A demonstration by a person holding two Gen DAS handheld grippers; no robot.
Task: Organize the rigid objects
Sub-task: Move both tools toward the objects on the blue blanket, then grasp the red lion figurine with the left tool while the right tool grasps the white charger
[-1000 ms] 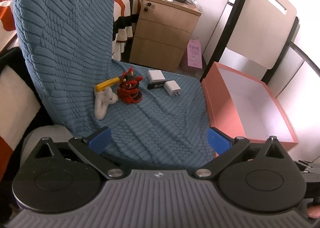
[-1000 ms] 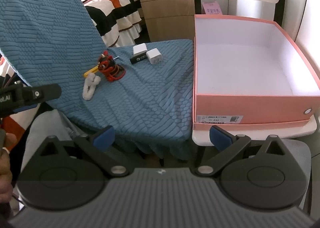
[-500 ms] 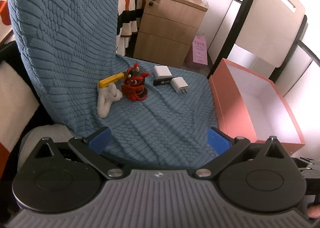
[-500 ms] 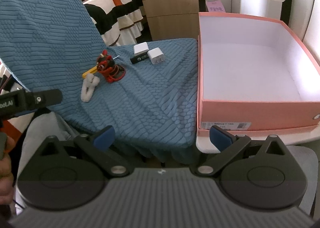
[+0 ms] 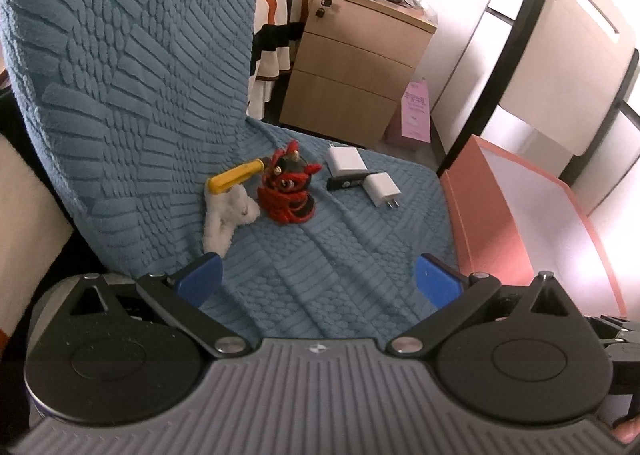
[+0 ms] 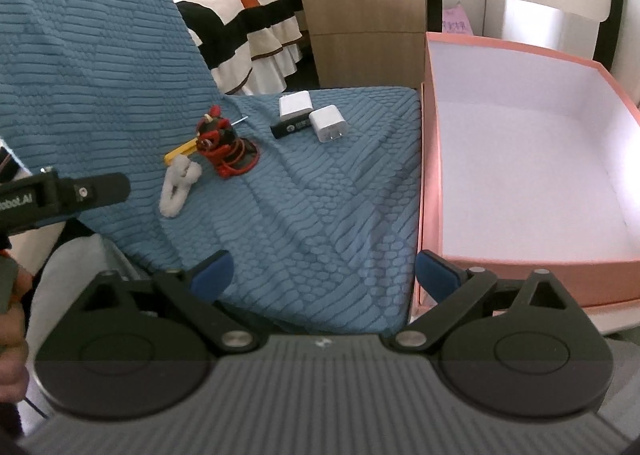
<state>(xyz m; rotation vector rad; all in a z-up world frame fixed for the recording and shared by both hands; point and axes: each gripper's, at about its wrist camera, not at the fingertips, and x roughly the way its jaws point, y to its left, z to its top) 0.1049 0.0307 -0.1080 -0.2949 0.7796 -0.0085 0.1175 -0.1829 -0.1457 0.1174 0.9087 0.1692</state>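
Observation:
On a chair seat draped in blue cloth [image 5: 320, 247] lie a red figurine [image 5: 289, 191] [image 6: 222, 143], a yellow-handled tool [image 5: 236, 176] [image 6: 180, 151], a white fluffy toy [image 5: 226, 215] [image 6: 178, 185], two white chargers [image 5: 346, 159] [image 5: 382, 189] [image 6: 295, 103] [image 6: 328, 123] and a black stick [image 5: 346, 181] [image 6: 291, 128]. An empty pink box [image 5: 532, 223] [image 6: 528, 159] stands right of the seat. My left gripper [image 5: 318, 279] is open, short of the objects. My right gripper [image 6: 324, 271] hangs over the seat's front edge, its jaws closing slightly with nothing between them.
A wooden drawer cabinet [image 5: 360, 75] [image 6: 360, 11] stands behind the chair, a striped bedspread [image 6: 240, 19] to its left. A second chair's white backrest [image 5: 560, 67] rises behind the box. The other hand-held gripper's black body [image 6: 60, 195] shows at the left of the right wrist view.
Both grippers have come closer to the seat and lower; the objects and the box look larger in both views. Nothing on the seat has moved.

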